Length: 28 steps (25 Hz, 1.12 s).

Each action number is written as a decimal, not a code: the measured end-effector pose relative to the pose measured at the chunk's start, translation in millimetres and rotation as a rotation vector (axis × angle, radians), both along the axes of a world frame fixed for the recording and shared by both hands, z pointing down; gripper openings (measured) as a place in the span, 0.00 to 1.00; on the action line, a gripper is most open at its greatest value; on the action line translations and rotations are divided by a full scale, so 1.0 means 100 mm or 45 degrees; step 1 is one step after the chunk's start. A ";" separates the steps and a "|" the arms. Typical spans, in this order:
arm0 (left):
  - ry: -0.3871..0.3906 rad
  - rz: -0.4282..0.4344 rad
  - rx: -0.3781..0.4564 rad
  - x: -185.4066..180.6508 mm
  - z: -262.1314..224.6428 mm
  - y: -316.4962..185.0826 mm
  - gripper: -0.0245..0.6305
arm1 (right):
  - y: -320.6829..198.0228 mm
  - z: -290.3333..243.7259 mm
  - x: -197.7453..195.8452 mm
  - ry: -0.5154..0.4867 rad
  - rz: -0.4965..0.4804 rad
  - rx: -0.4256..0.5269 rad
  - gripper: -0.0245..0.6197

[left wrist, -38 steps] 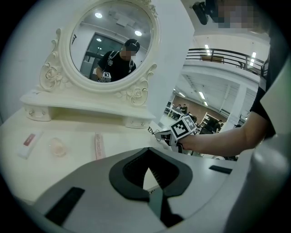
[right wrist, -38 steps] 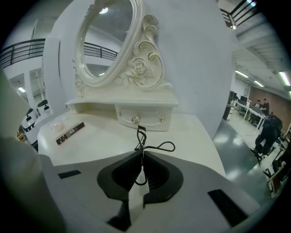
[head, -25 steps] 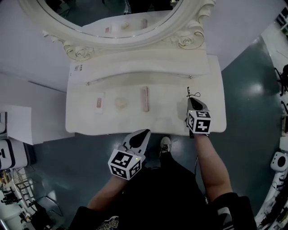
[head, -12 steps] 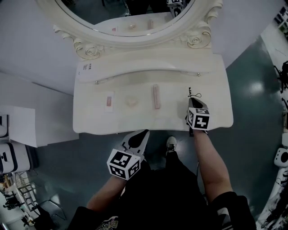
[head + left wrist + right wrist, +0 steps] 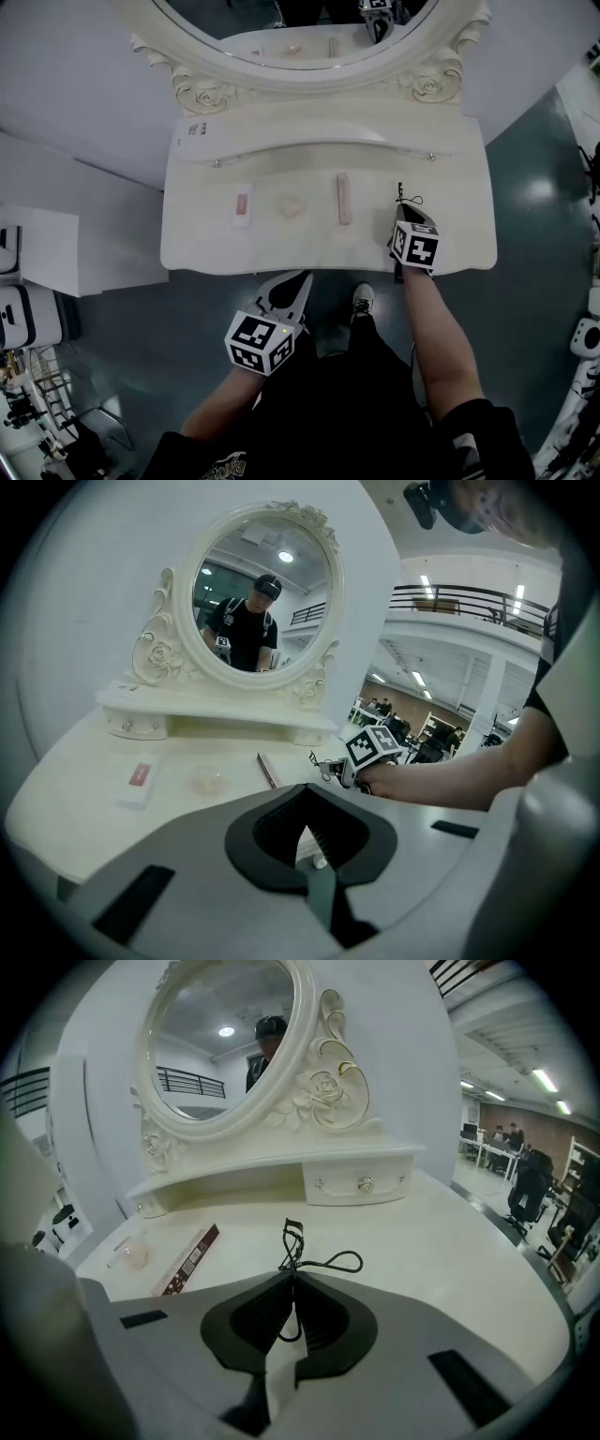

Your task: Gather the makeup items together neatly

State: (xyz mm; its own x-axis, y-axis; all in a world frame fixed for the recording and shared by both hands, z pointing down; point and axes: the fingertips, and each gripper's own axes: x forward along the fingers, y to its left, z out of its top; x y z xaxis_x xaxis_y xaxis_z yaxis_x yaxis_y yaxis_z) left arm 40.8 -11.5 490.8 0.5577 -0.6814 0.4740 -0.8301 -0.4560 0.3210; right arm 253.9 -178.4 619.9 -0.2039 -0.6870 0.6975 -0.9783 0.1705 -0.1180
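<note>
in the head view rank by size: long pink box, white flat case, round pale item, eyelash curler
1. long pink box and white flat case, about alike: box longer, case wider.
2. round pale item.
Unranked: eyelash curler, partly hidden under the right hand-held gripper.

Head view steeply down on dressing table [image 5: 455, 239], both gripper views low, close, facing shared mirror [image 5: 281, 583]

Right gripper [image 5: 403, 212] and curler [image 5: 291, 1246] nearer pink box [image 5: 344, 198]
</note>
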 end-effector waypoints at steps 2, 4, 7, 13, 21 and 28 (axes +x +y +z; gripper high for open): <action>0.001 -0.006 -0.002 -0.04 0.01 -0.01 0.05 | -0.02 0.02 -0.03 0.004 0.004 -0.004 0.10; 0.005 -0.011 -0.005 -0.08 0.02 -0.02 0.05 | -0.04 0.04 -0.03 0.011 0.013 -0.010 0.10; 0.013 -0.014 -0.012 -0.11 0.04 -0.04 0.05 | -0.07 0.08 -0.01 0.028 0.028 -0.023 0.10; 0.026 -0.007 -0.023 -0.14 0.08 -0.08 0.05 | -0.08 0.11 0.00 0.038 0.047 -0.025 0.10; 0.035 0.009 -0.024 -0.16 0.08 -0.11 0.05 | -0.10 0.11 -0.05 0.049 0.029 -0.018 0.10; 0.043 0.025 -0.012 -0.20 0.04 -0.09 0.05 | 0.00 0.03 -0.07 0.049 0.017 0.014 0.21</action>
